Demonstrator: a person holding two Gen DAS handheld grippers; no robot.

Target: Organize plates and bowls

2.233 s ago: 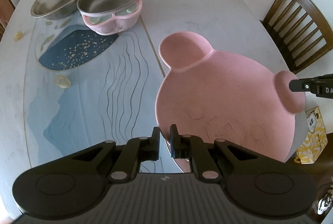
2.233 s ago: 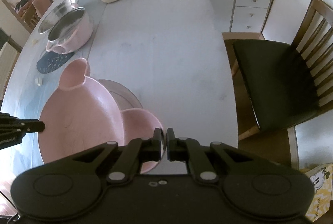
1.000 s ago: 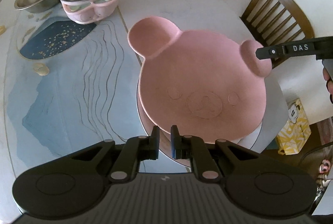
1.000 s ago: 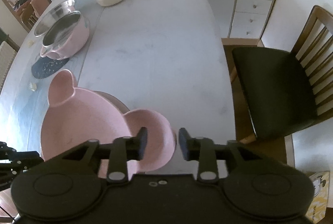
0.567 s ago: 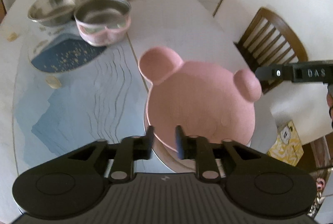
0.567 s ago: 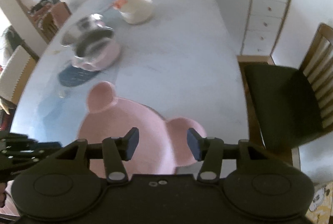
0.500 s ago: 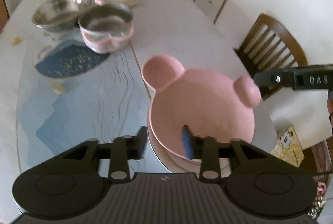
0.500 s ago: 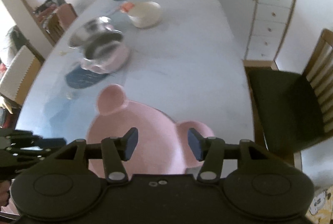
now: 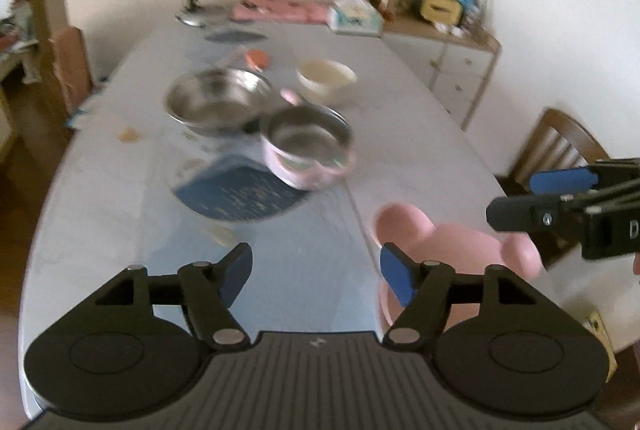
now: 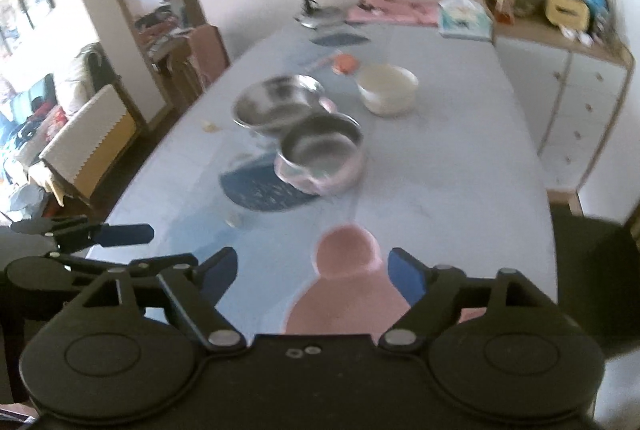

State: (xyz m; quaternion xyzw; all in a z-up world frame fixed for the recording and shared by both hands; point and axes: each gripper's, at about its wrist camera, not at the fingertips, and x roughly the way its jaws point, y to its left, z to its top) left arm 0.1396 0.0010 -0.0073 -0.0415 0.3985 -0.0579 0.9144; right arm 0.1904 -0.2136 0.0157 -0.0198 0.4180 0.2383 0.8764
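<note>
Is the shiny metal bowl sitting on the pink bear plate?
No, the metal bowl sits far up the table, well apart from the pink bear plate at the near edge.

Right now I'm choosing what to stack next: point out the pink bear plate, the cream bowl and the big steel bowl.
pink bear plate [image 9: 460, 242], left wrist view, its inner face.
cream bowl [image 10: 387, 86], right wrist view, its inside.
big steel bowl [image 9: 218, 100], left wrist view, its inside.

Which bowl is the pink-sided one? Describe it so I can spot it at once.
On the long table, look at the middle, at the edge of the dark blue mat. The pink-sided bowl sits just in front of the bare steel bowl; only it has a steel inside with pink outside.
</note>
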